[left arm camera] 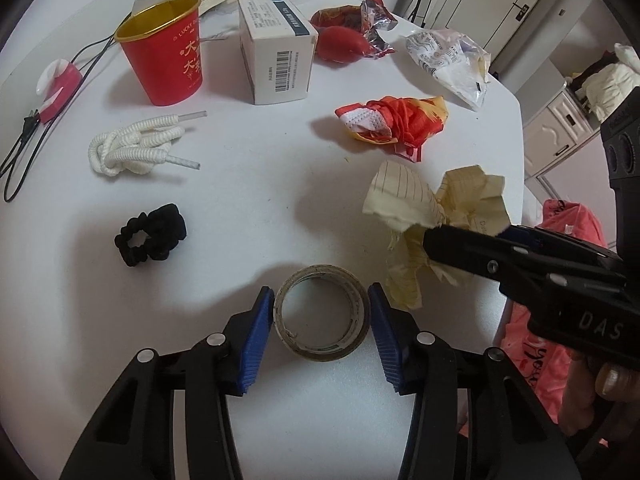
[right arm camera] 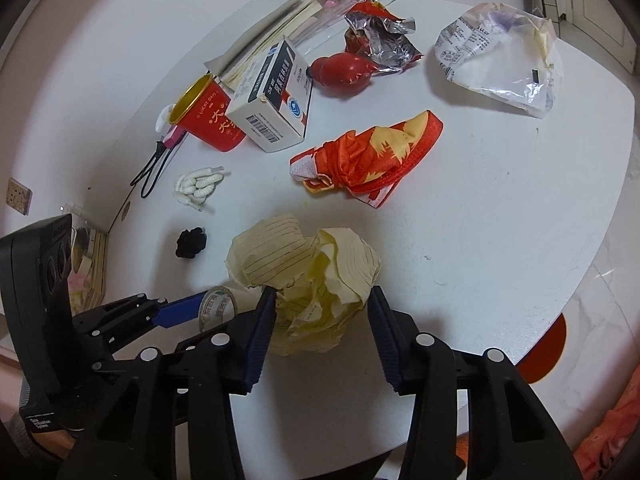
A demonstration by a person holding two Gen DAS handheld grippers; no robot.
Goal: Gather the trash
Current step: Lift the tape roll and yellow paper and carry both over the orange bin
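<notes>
- A white round table [left arm camera: 280, 208] is seen, cluttered, with a pale tiled floor and white cabinets behind.
- A crumpled ball of cream lined paper [right arm camera: 304, 276] is seen near the table's front edge, lying between the blue pads of the right gripper [right arm camera: 322, 312]; the left pad touches it, but at the right pad contact cannot be told.
- A crumpled white printed plastic bag [right arm camera: 500, 60] is seen at the far side, well apart from the grippers.
- A crumpled red-orange and yellow wrapper [right arm camera: 372, 160] is seen mid-table.
- A white cardboard box with a barcode [left arm camera: 276, 56] stands just beside a red paper cup with a gold inside [left arm camera: 168, 56].
- A beige roll of tape [left arm camera: 322, 314] lies flat between the pads of the left gripper [left arm camera: 322, 312]; the left pad looks to be touching it, while a thin gap shows at the right pad.
- A knotted white cord [left arm camera: 136, 146] and a black fabric scrunchie [left arm camera: 154, 234] are seen on the left.
</notes>
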